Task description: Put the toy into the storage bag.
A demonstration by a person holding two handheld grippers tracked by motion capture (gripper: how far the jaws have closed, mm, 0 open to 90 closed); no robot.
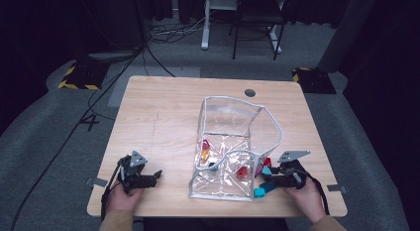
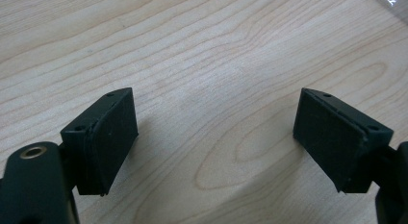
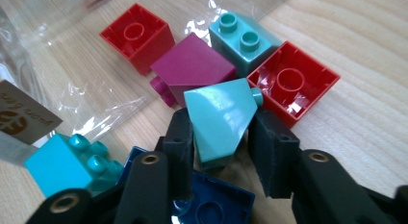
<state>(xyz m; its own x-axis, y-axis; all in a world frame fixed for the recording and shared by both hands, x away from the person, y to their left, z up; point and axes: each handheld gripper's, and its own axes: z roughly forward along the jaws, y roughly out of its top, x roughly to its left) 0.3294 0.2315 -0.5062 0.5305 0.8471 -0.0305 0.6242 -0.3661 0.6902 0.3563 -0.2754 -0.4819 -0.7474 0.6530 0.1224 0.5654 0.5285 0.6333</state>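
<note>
Teal sloped brick [image 3: 219, 119]: clamped between the two black jaws of the right gripper [image 3: 222, 156], near right part of the table [image 1: 163, 117], just right of the clear plastic bag [image 1: 233, 142]; one stud pointing toward the far red brick.

Left to right across the scene:

- Left hand [image 1: 124, 194], near left edge of table, holding left gripper [image 1: 148, 179]. Jaws spread wide apart, nothing between them, bare woodgrain below in the left gripper view; pads [image 2: 113, 137] black and flat.
- Clear plastic bag, centre right of table, standing open at the far end, white zip edge looping round the mouth. Small coloured bricks [image 1: 205, 150] inside, red and orange among them.
- Cluster of bricks just right of the bag, by the right gripper: bright cyan brick [image 3: 65, 161] nearest the bag corner, studs up; dark blue brick [image 3: 216, 202] under the jaws, hollow side up; magenta sloped brick [image 3: 192, 65] touching the teal sloped brick on its far side; red brick [image 3: 137, 36] beyond, hollow side up, lying on the bag film; pale teal two-stud brick [image 3: 243, 39] beside the magenta one; second red brick [image 3: 293, 84], hollow side up, touching the held brick's stud.
- Right hand [image 1: 304, 194], near right edge of table, behind the right gripper.
</note>
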